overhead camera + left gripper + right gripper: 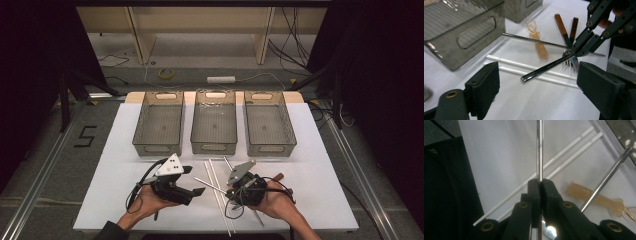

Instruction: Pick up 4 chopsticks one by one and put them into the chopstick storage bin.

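Metal chopstick (544, 68): a slim, round, polished steel rod with a blunt end, held level above the white table (125, 150). The right gripper (577, 50) has its jaws closed on the rod. The left gripper (537, 85), jaws wide apart, faces the rod's free end. Two white chopsticks (524, 67) lie beneath, side by side.

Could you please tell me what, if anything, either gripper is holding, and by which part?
The right gripper is shut on a metal chopstick, gripping it along its shaft, its free end toward the left gripper, which is open and holds nothing.
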Tool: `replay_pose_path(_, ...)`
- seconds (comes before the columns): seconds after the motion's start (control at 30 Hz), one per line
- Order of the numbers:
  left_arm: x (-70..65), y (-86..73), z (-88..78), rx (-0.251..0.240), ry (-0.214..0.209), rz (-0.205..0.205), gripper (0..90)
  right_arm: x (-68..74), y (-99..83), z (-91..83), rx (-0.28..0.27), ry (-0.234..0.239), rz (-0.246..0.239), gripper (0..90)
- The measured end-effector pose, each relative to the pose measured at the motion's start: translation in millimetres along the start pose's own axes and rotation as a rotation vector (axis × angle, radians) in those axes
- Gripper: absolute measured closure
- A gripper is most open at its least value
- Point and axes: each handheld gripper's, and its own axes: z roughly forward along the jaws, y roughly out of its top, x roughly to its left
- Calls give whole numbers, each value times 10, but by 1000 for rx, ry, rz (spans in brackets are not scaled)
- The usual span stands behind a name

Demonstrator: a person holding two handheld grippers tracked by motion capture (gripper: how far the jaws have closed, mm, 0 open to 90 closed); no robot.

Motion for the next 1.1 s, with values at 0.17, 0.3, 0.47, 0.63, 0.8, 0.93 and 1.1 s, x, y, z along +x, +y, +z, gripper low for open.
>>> replay_pose_path(0.17,-46,-4,60,47,-18,38,183,40,25,19,5,10,-19,863)
replay_pose_path(0.3,-68,-14,84,83,-27,71,205,97,55,50,25,23,-52,863)
replay_pose_path(0.47,-138,-33,106,144,-40,146,257,135,77,61,39,35,-80,863)
replay_pose_path(0.63,-207,-46,104,167,-40,218,380,176,94,66,52,58,-111,863)
replay_pose_path(0.8,-260,-50,98,196,-50,272,469,197,104,63,58,61,-128,863)
replay_pose_path(0.93,-283,-58,101,210,-60,300,516,203,103,53,61,68,-135,863)
replay_pose_path(1.1,-290,-72,105,230,-76,317,587,222,109,58,59,74,-151,863)
